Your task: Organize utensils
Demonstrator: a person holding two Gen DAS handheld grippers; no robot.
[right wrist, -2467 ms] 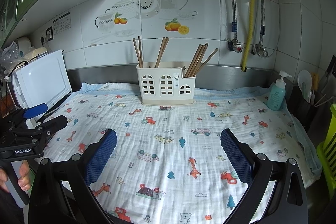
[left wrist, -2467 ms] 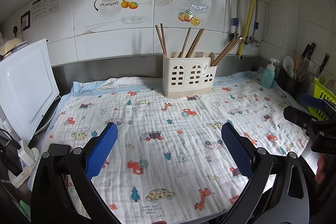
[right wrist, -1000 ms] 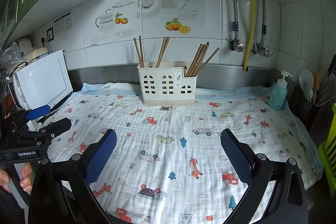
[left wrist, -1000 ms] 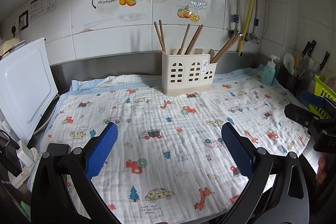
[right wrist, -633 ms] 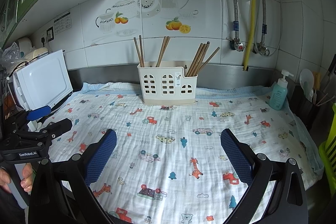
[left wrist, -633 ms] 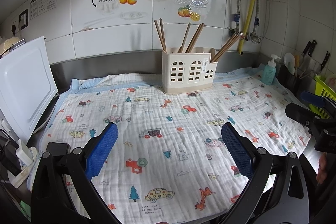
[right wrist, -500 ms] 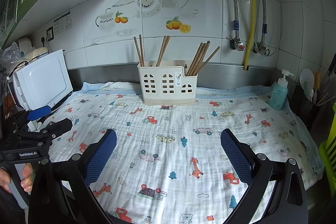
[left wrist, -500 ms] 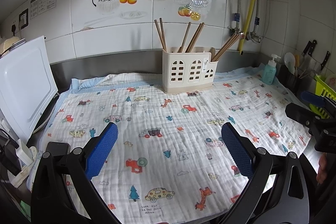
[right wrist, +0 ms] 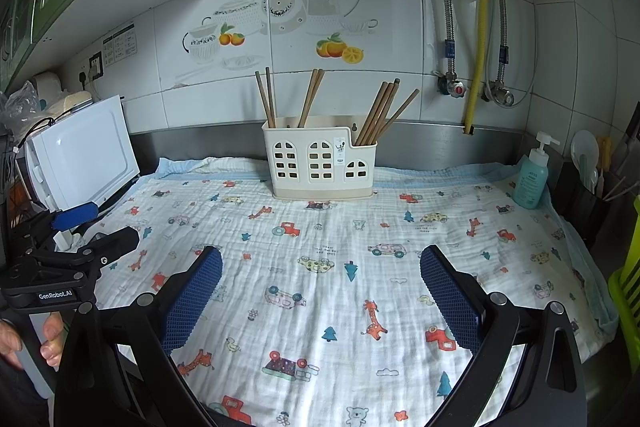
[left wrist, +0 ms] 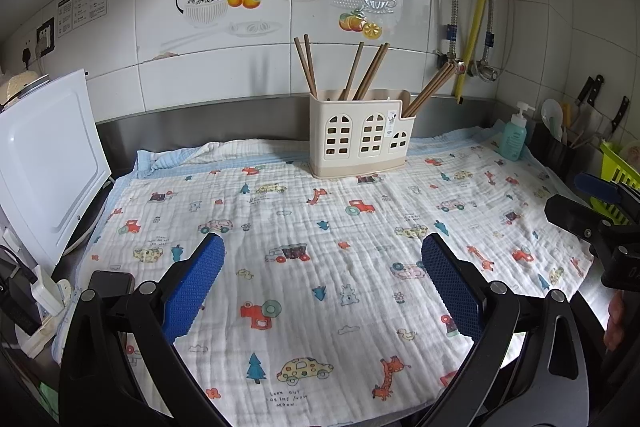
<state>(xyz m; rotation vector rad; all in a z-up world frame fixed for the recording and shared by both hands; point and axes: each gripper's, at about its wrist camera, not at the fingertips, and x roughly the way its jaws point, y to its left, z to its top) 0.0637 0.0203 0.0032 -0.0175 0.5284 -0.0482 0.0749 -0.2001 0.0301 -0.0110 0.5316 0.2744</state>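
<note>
Wooden chopsticks (left wrist: 362, 75) stand in a cream holder (right wrist: 320, 159) well ahead of the left gripper (left wrist: 320, 279) and right gripper (right wrist: 320, 287), both spread wide and empty above the cloth-covered table (right wrist: 400, 227).

Bright, sharp (fisheye-bent edges), tile glare

a cloth (left wrist: 360, 267) covers the surface, reaching back toward the wall. the utensil holder (left wrist: 360, 143) stands on the cloth's rear edge, near the middle, with chopsticks (left wrist: 362, 71) upright in its compartments. a soap bottle (right wrist: 531, 175) stands on the cloth's far right corner. a white appliance (left wrist: 44, 163) sits off the cloth's left edge.
</note>
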